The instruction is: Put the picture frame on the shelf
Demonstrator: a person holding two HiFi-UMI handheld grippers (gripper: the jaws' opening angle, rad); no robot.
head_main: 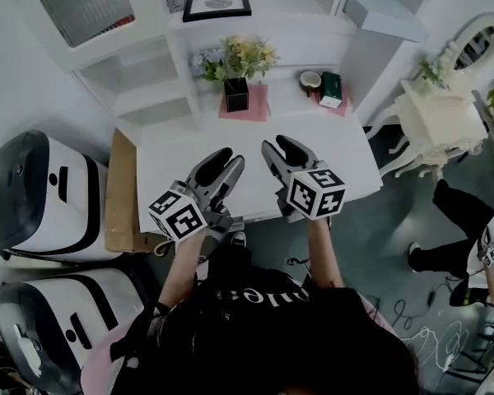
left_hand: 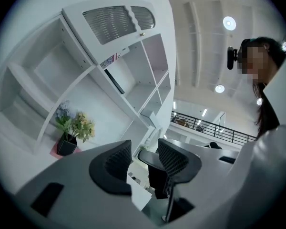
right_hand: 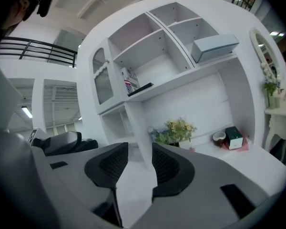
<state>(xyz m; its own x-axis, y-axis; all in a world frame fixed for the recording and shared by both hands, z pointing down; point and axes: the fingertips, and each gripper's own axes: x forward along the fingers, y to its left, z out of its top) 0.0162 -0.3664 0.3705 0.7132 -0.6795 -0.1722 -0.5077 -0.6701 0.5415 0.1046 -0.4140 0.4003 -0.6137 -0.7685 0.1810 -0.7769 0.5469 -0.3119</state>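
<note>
The black picture frame with a white print stands on the middle shelf of the white shelf unit. It shows as a thin dark edge in the left gripper view and the right gripper view. My left gripper hovers over the white desk, well short of the shelf, jaws apart with nothing between them. Beside it, my right gripper is also open and empty.
A black pot of flowers on a pink mat stands at the desk's back. To its right are a cup and a green box. A grey box lies on the upper right shelf. A cardboard box and white machines stand left, a white dressing table right.
</note>
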